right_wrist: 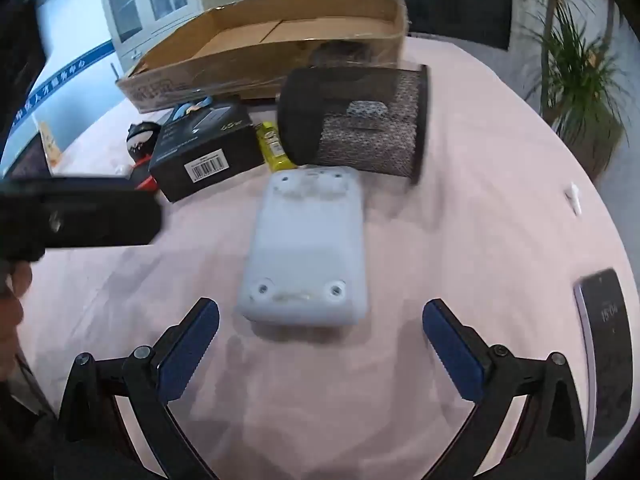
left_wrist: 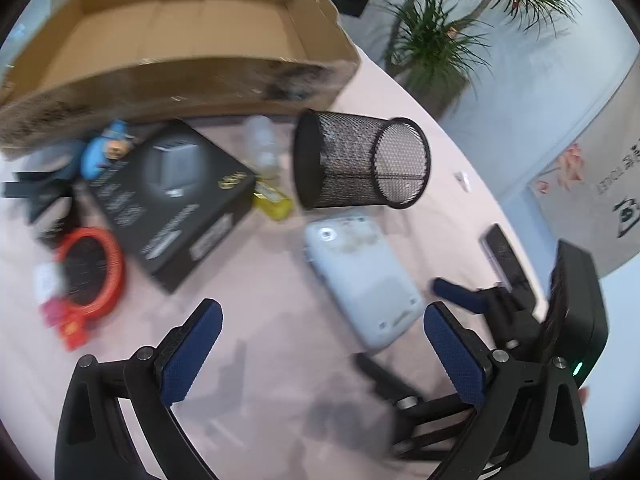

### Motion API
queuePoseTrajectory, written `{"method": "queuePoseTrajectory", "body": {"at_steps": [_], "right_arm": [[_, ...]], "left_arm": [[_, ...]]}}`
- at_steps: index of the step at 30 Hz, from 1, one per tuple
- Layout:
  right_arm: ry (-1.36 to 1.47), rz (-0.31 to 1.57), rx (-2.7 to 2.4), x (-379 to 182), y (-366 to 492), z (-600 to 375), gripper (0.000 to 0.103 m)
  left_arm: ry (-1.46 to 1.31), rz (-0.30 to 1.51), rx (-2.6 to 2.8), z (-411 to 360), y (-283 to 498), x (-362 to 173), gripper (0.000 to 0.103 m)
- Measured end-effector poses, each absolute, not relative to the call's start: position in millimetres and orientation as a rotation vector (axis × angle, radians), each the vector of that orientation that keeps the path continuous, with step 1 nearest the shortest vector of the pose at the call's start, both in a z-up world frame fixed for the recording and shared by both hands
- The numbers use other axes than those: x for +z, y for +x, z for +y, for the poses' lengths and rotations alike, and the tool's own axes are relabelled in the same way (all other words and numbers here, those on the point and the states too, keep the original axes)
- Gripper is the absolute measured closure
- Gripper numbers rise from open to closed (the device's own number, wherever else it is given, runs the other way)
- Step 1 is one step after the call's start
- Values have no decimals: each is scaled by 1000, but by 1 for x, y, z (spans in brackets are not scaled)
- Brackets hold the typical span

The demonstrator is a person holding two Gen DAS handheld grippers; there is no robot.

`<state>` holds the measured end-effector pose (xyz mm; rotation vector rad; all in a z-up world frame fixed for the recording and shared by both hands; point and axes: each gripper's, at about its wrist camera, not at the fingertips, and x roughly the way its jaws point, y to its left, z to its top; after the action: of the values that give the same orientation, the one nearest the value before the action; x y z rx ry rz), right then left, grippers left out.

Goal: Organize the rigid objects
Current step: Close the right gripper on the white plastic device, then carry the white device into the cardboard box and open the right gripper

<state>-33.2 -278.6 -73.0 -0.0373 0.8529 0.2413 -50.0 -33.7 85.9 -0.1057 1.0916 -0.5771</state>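
The left gripper stands wide apart with nothing between its blue ribbed pads, hanging over the pink tablecloth. The right gripper is spread just as wide and equally empty, its fingers framing the near end of a pale grey plastic device that lies flat, underside up, with two screw recesses showing.

Only the left wrist view shows the right gripper from outside, low at its right edge, and the cluster at the far left: an orange coiled cable, a blue toy figure and a clear small bottle (all blurred). Only the right wrist view shows the barcode label on the black carton, a black-and-red figurine beside it, and the glass-fronted cabinet behind the table.

Both views hold the black wire-mesh pen cup, lying on its side just beyond the grey device, its open mouth turned to the right. A yellow packet sits between the cup and the black carton. Behind them lies a long, shallow brown cardboard box, open on top and wrapped in clear film. A dark phone lies near the table's right edge, and a small white scrap farther along it.

Potted green plants stand on the pale floor beyond the rounded table.
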Motion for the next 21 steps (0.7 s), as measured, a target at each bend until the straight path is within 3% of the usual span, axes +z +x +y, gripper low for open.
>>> {"method": "queuePoseTrajectory", "body": {"at_steps": [4,8,17,21], "right_arm": [[13,848,239,-74,-16,-281,16],[-23,860,242,-71,-8,-278,39],[66,844,278,-71,-14,-289,39],[156,830,336,-71,-19,-295,40]], "left_arm": [[-209,1192,-628,-29,-42,73,7],[-234,1235,-636,-36,-21,66,7],[-258,1288,-637,-69,-14,49,11],[-258,1319,-655,-81,-15,47,26]]}}
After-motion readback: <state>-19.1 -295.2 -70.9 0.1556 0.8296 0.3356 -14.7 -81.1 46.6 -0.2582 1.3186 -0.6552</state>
